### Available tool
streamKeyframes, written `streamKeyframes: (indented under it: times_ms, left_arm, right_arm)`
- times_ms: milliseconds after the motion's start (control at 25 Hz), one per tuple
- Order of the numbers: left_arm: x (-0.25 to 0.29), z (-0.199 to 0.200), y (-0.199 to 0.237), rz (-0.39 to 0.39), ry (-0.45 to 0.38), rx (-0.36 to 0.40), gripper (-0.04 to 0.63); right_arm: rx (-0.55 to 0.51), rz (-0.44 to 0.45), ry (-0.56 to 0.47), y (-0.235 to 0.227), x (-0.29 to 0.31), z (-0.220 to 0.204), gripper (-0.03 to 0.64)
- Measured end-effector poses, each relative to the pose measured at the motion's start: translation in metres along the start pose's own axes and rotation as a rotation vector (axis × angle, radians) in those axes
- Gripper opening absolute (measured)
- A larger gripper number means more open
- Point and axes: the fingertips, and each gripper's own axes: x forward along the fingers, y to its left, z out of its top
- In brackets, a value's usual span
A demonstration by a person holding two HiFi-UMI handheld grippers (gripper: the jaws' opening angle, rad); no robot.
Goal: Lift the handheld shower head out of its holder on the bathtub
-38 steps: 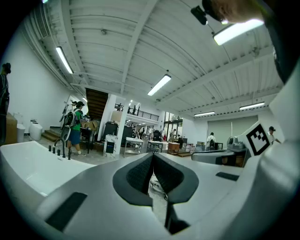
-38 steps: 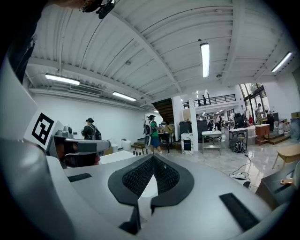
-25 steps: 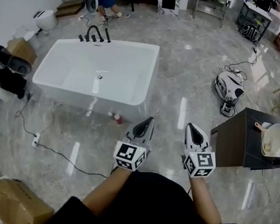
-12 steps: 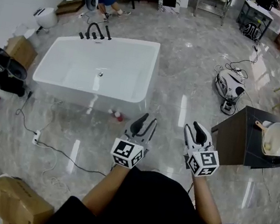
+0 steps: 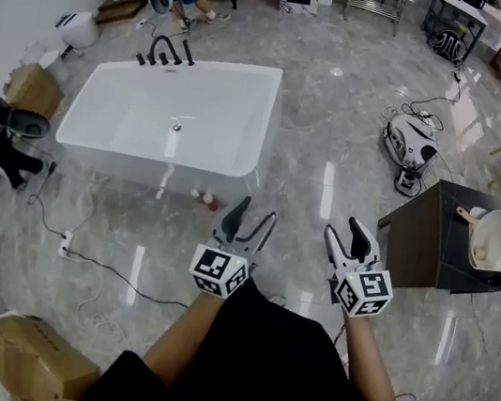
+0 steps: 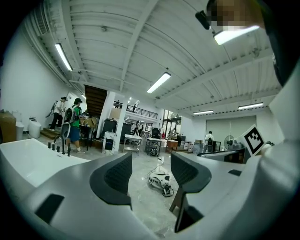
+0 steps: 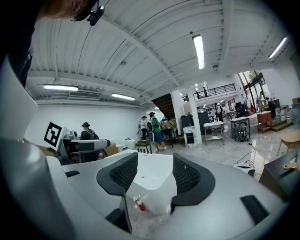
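Handheld shower head (image 5: 190,53) sits in its holder at the white bathtub's (image 5: 123,164) far corner, well away from both claws.
Head view: left gripper (image 5: 253,212) and right gripper (image 5: 344,229) hover over the floor, jaws just opened. Left gripper view: jaws wide, empty. Right gripper view: jaws wide, empty.

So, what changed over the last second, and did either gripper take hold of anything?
The left gripper and the right gripper have just opened their jaws from shut to wide apart, with nothing between them. Nothing was grasped or released. Both remain over the floor, short of the bathtub; the black fittings at its far end are untouched.
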Motion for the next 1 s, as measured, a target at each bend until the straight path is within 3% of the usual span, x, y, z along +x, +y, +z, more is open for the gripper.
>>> streamKeyframes:
  times_ms: [480, 760, 1000]
  left_arm:
    - [0.036, -0.023, 0.025, 0.005, 0.062, -0.025, 0.235]
    - [0.118, -0.033, 0.068, -0.004, 0.071, -0.047, 0.235]
    - [0.206, -0.023, 0.147, 0.032, 0.088, -0.058, 0.235]
  right_arm:
    - [0.051, -0.017, 0.059, -0.023, 0.020, -0.029, 0.202]
    - [0.078, -0.063, 0.114, -0.079, 0.074, -0.044, 0.203]
    - [0.071, -0.067, 0.174, -0.140, 0.168, -0.034, 0.202]
